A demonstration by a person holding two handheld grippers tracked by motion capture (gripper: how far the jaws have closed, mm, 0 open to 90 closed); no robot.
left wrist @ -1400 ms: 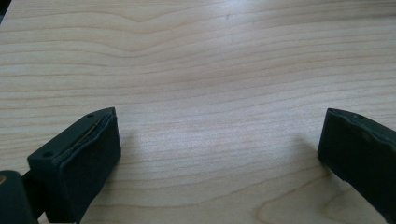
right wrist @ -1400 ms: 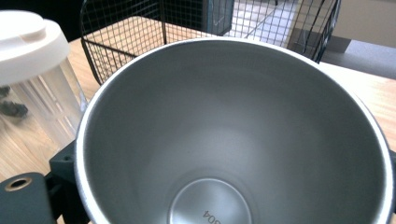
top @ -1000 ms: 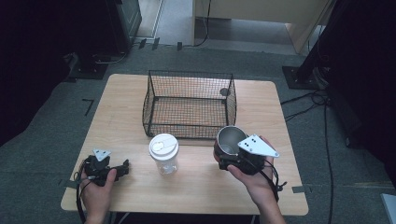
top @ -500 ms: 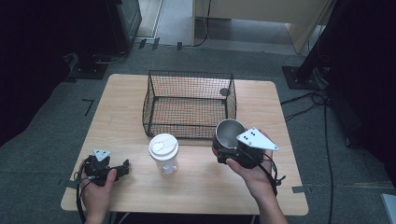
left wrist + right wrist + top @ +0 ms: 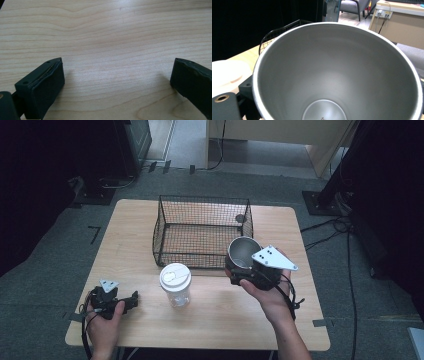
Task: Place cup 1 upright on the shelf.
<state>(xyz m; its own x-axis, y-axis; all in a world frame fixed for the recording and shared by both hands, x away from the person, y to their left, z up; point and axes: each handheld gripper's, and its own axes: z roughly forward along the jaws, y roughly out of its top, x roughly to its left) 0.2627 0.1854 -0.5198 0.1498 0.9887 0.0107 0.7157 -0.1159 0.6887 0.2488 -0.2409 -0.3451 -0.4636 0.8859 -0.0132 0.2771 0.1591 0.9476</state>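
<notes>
The right gripper (image 5: 239, 270), held in the person's right hand (image 5: 270, 295) with the forearm coming up from the bottom edge, is clamped on a steel cup (image 5: 243, 253) and carries it above the table, just in front of the right front corner of the basket (image 5: 202, 232); the cup tilts with its open mouth up and toward the camera, and the grey three-cornered plate sits over the hand. In the right gripper view the cup (image 5: 337, 72) looms right before the lens, its bare inside and round bottom plain to see, a black jaw hugging its outer wall at lower left. The left gripper (image 5: 131, 301) lies low at the table's front left corner in the left hand (image 5: 102, 322), jaws pointing right; in the left gripper view its jaws stand wide apart over bare wood grain (image 5: 112, 50) with nothing between them. Between the two hands stands a clear cup with a white lid (image 5: 175, 284), upright, near the basket's front wall but apart from it. The table (image 5: 135, 230) is pale wood, set on grey carpet, with dark curtains on both sides, cables on the floor and light wooden furniture at the back. In all: two grippers, two cups, one wire basket, one table.
</notes>
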